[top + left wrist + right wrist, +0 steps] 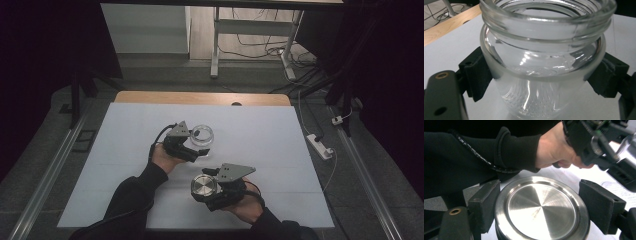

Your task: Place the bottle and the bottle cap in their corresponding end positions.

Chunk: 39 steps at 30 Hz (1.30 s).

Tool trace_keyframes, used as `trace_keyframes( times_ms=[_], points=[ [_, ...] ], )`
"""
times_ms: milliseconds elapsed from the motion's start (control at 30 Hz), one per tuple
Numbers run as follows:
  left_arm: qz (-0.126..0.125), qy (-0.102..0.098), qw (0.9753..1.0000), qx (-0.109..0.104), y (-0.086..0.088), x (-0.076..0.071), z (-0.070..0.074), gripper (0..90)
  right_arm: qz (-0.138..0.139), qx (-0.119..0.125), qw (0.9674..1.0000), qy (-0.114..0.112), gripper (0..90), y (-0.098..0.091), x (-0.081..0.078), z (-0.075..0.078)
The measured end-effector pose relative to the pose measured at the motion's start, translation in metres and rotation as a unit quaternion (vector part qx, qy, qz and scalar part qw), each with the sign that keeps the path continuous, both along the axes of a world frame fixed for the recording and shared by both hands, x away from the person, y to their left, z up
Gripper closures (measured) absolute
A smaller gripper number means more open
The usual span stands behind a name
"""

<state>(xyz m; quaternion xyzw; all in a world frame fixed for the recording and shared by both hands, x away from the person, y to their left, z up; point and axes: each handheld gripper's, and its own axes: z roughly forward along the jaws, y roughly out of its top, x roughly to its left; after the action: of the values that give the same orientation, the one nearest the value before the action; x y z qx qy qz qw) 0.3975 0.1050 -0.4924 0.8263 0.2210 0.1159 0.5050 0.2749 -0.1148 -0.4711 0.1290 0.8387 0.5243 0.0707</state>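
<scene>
- Right, from the high view my left gripper [199,151] sits against the glass jar [202,135] mid-table on the white table cover [260,130], my right gripper [201,191] nearer me with the metal lid [203,186].
- Up close, the left gripper view gives me both pads clamped on the jar's clear wall below its threaded neck, mouth open.
- Over in the right gripper view, pads squeeze the lid's rim, brushed face up, my left hand [556,147] beyond.

A wooden tabletop [150,97] carries a large white sheet [280,150] that covers nearly all of it, leaving a strip of bare wood along the far edge. A clear glass jar [202,135] stands upright on the sheet.
</scene>
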Motion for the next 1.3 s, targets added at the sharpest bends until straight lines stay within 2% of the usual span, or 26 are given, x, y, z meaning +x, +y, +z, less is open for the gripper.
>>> trace_keyframes(
  times_ms=[133, 233, 367, 533, 733, 1067, 1300],
  points=[
    [0.003, 0.004, 1.0000, -0.005, 0.000, 0.005, -0.003, 16.2, -0.006, -0.010, 0.9999, -0.002, 19.2, 0.001, 0.003, -0.009],
    [0.008, 0.005, 0.9999, -0.006, 0.000, 0.009, -0.007, 16.1, -0.011, -0.015, 0.9998, 0.009, 19.3, 0.002, 0.007, -0.017],
    [0.013, 0.003, 0.9999, 0.004, -0.002, 0.014, -0.012, 16.1, -0.013, -0.030, 0.9994, 0.012, 19.2, 0.005, 0.011, -0.026],
    [0.024, 0.008, 0.9997, 0.008, -0.003, 0.020, -0.021, 16.2, -0.019, -0.042, 0.9989, 0.013, 19.2, 0.008, 0.017, -0.035],
    [0.029, 0.013, 0.9993, 0.022, -0.004, 0.022, -0.030, 16.1, -0.024, -0.056, 0.9978, 0.028, 19.3, 0.009, 0.025, -0.047],
    [0.028, 0.009, 0.9988, 0.040, -0.008, 0.022, -0.035, 16.1, -0.026, -0.092, 0.9948, 0.033, 19.2, 0.017, 0.025, -0.058],
    [0.027, 0.008, 0.9990, 0.034, -0.008, 0.023, -0.038, 16.1, -0.044, -0.106, 0.9930, 0.030, 19.0, 0.019, 0.032, -0.063]
  ],
)
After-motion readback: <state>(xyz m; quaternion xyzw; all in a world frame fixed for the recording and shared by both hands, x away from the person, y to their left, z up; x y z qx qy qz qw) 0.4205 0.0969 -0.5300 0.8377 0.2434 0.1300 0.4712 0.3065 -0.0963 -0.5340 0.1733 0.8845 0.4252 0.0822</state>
